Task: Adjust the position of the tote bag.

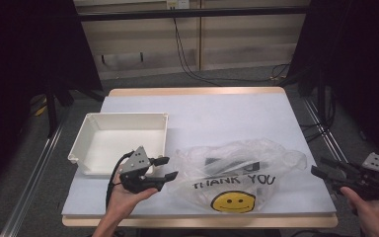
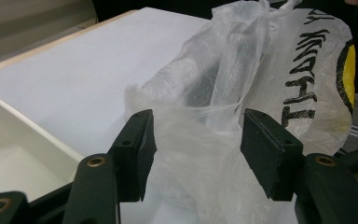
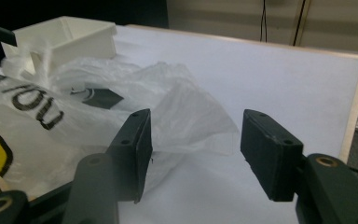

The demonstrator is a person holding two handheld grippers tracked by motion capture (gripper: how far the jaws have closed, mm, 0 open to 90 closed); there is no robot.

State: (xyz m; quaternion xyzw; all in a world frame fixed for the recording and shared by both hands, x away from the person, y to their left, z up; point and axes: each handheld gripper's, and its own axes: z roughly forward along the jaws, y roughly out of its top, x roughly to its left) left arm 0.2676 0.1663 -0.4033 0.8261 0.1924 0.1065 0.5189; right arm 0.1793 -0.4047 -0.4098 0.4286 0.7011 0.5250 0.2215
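Both jaws apart, the left gripper point(image 1: 165, 168) and right gripper point(image 1: 321, 167) flank the crinkled clear plastic bag with a yellow smiley point(image 1: 234, 177) at the table's near edge, where thin film could slip or snag

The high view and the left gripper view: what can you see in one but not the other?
High view alone: the whole smiley face, a hand holding the left gripper, the right gripper, and wall cables.

Left gripper view alone: a close look between that gripper's open jaws at the bag's crinkled plastic, which lies past them and is not pinched.

Both: the bag, the white tray, the table.
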